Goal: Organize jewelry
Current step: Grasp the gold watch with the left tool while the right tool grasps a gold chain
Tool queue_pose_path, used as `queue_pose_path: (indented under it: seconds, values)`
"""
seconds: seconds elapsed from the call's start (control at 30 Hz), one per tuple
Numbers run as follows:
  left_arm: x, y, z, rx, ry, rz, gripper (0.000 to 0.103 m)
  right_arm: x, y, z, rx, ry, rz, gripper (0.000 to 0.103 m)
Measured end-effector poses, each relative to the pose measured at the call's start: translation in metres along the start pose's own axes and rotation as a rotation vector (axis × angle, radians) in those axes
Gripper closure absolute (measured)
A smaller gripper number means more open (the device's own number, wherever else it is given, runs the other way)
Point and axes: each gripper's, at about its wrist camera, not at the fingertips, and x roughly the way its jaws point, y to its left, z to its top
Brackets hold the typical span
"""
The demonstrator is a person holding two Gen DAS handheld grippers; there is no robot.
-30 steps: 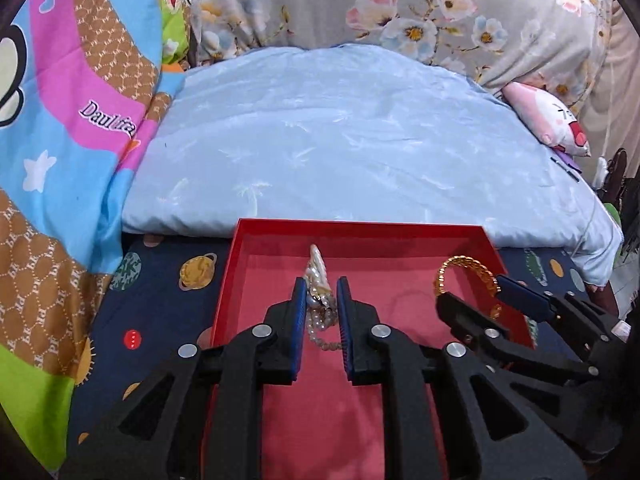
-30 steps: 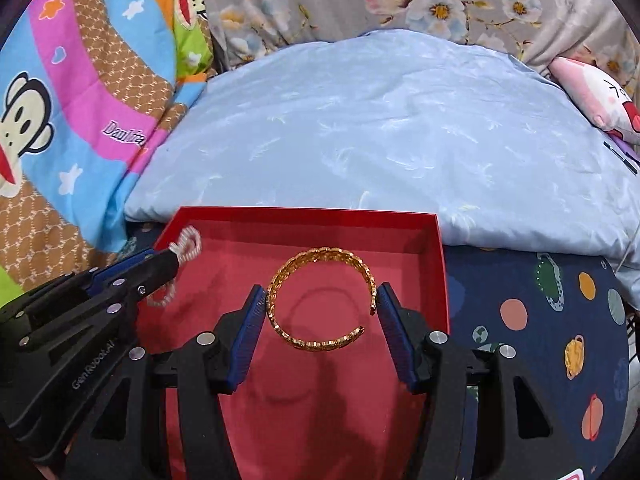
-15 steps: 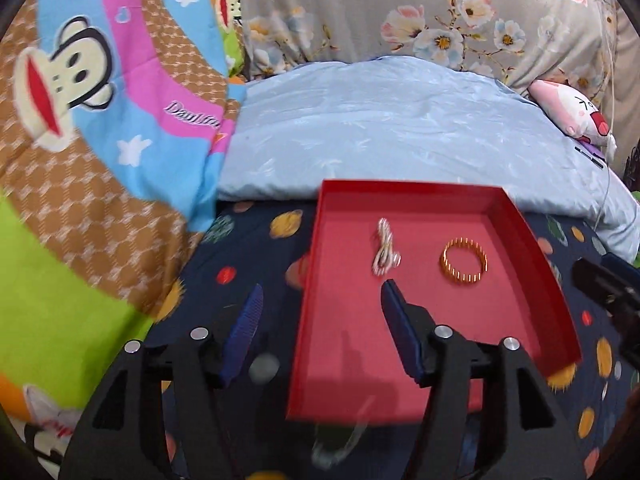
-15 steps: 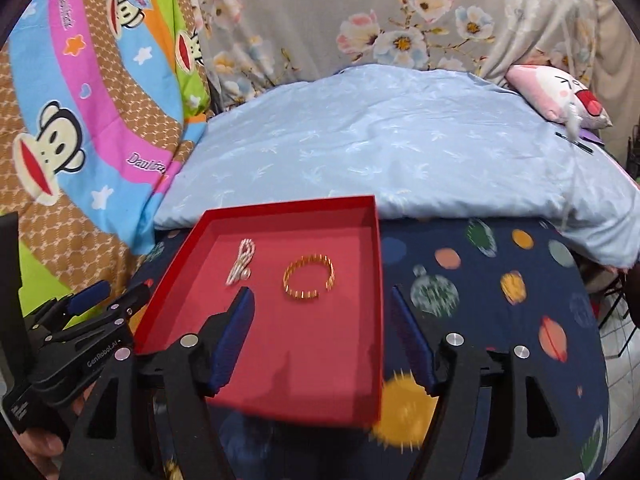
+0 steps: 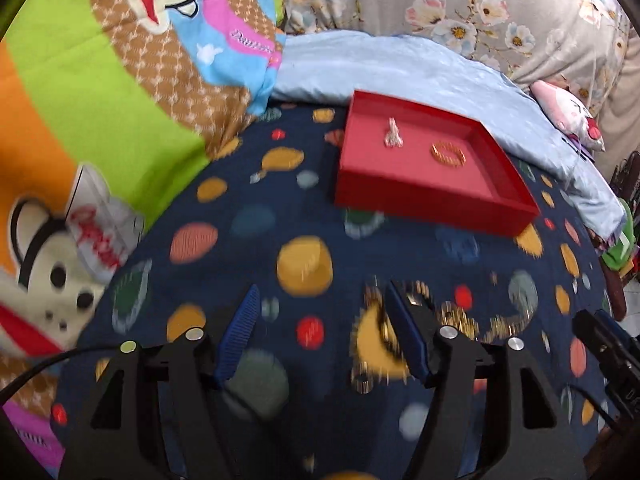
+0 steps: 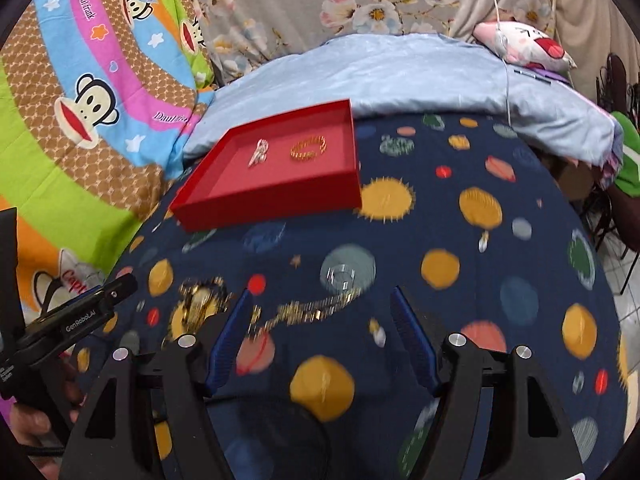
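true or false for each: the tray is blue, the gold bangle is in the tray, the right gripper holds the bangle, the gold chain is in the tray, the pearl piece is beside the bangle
1. The tray is blue. False: it is red.
2. The gold bangle lies in the tray. True.
3. The right gripper holds the bangle. False: it is open, nothing gripped.
4. The gold chain lies in the tray. False: it lies on the planet-print bedsheet.
5. The pearl piece lies beside the bangle. True.

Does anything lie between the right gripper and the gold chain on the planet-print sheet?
Nothing visible does. The gold chain lies on the bare sheet just ahead of the open right gripper, partly between its fingers. The red tray sits farther back, out of the way.
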Motion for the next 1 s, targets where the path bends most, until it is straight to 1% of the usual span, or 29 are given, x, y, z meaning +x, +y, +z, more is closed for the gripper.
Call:
queue_pose_path:
  seconds: [0.1,0.17,0.2,0.23,0.3,0.47,0.6,0.67,0.73,0.77,0.8,0.83,0.87,0.93,1.0]
  values:
    - [-0.009,-0.003,-0.016,0.030,0.013,0.009,0.039,-0.005,0.001,-0.014,-0.002,0.020,0.002,0.033]
    - [-0.016,-0.002,-0.020,0.043,-0.002,0.028,0.039,-0.014,0.002,-0.015,0.000,0.006,0.012,0.033]
    - [-0.021,-0.001,-0.022,0.050,-0.017,0.035,0.036,-0.016,0.003,-0.014,-0.006,-0.002,0.010,0.033]
    - [-0.024,0.000,-0.021,0.058,-0.026,0.038,0.030,-0.017,0.005,-0.015,-0.015,-0.003,0.007,0.032]
    - [-0.024,-0.001,-0.021,0.064,-0.035,0.051,0.028,-0.008,0.006,-0.011,-0.025,0.008,-0.002,0.032]
    - [-0.010,-0.005,-0.017,0.049,0.007,-0.005,0.028,0.018,0.002,-0.009,0.021,0.064,0.013,0.033]
    - [0.006,-0.015,-0.016,0.044,0.039,-0.050,0.028,0.025,0.001,-0.010,0.032,0.069,0.005,0.034]
    - [0.013,-0.021,-0.016,0.050,0.052,-0.079,0.032,0.026,0.001,-0.010,0.029,0.070,0.002,0.034]
    - [0.020,-0.030,-0.017,0.068,0.072,-0.107,0.040,0.028,0.001,-0.010,0.024,0.069,-0.007,0.034]
    - [0.024,-0.035,-0.018,0.082,0.082,-0.116,0.041,0.029,0.000,-0.010,0.025,0.070,-0.009,0.034]
    - [0.027,-0.039,-0.019,0.092,0.089,-0.122,0.045,0.030,0.000,-0.010,0.027,0.070,-0.010,0.034]
    - [0.031,-0.043,-0.021,0.105,0.099,-0.130,0.054,0.030,-0.001,-0.009,0.030,0.071,-0.010,0.034]
    - [0.035,-0.046,-0.023,0.113,0.108,-0.132,0.058,0.031,-0.002,-0.009,0.034,0.072,-0.010,0.034]
    - [0.041,-0.049,-0.025,0.120,0.124,-0.141,0.074,0.032,-0.003,-0.008,0.038,0.073,-0.009,0.034]
    - [0.043,-0.050,-0.025,0.117,0.120,-0.146,0.079,0.033,-0.003,-0.008,0.039,0.076,-0.009,0.034]
